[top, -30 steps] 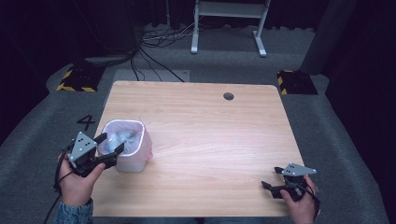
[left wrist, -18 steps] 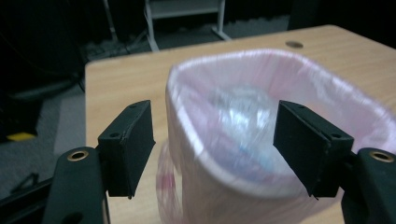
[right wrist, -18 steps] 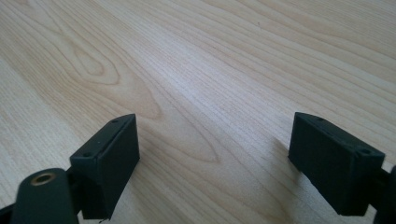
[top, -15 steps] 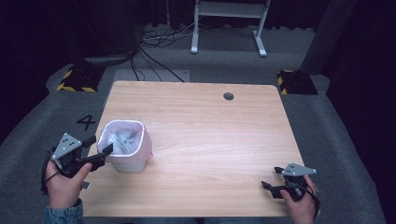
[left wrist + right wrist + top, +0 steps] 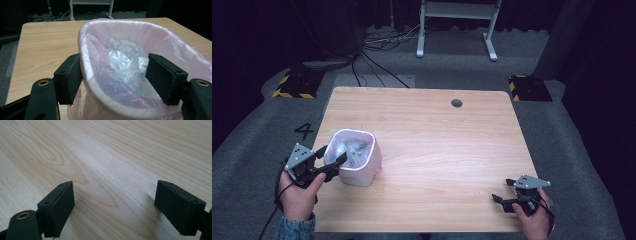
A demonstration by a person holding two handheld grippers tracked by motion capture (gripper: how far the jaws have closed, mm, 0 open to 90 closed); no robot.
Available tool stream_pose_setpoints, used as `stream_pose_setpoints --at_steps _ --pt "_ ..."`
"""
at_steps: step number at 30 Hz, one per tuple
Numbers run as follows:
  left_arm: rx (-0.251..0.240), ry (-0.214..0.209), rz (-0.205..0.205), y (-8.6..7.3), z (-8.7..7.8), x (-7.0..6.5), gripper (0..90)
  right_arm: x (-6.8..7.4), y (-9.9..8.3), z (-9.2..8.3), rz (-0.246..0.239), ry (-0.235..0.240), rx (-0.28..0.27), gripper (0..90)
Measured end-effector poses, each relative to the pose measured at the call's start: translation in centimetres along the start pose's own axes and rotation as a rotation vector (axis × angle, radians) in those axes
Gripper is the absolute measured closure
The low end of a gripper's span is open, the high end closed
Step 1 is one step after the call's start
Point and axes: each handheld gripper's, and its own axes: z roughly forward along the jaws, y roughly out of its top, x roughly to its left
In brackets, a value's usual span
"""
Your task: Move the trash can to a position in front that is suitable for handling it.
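A small white bin [image 5: 358, 175] lined with a pink bag stands near the table's front left, with crumpled clear plastic [image 5: 352, 149] inside. My left gripper [image 5: 333, 154] straddles the bin's near left rim [image 5: 85, 52]. One jaw is outside the wall and the other is inside, above the plastic [image 5: 125, 55]. Its jaws have just been closing a little, with the rim and wall between them, but the inner pad stands well off the wall. My right gripper [image 5: 502, 190] rests low at the front right, open over bare wood [image 5: 115, 195].
The wooden table [image 5: 437, 135] has a round cable hole [image 5: 456, 103] at the back. On the grey floor behind lie cables [image 5: 377, 45], a white stand's legs [image 5: 457, 30] and two yellow-black striped blocks [image 5: 292, 85].
My left gripper drew back to the left off the bin, then came in again so its jaws span the rim. The right gripper has not moved.
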Motion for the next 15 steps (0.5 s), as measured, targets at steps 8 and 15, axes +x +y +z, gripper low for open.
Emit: stream_pose_setpoints --at_steps 8,15 --pt "0.007 -0.012 0.024 0.1 0.8 -2.3 30.4 0.0 0.0 0.0 0.000 0.000 0.000 16.1" --pt "0.004 -0.083 0.030 0.4 1.4 -4.7 30.5 0.0 0.0 0.0 0.000 0.000 0.000 16.0"
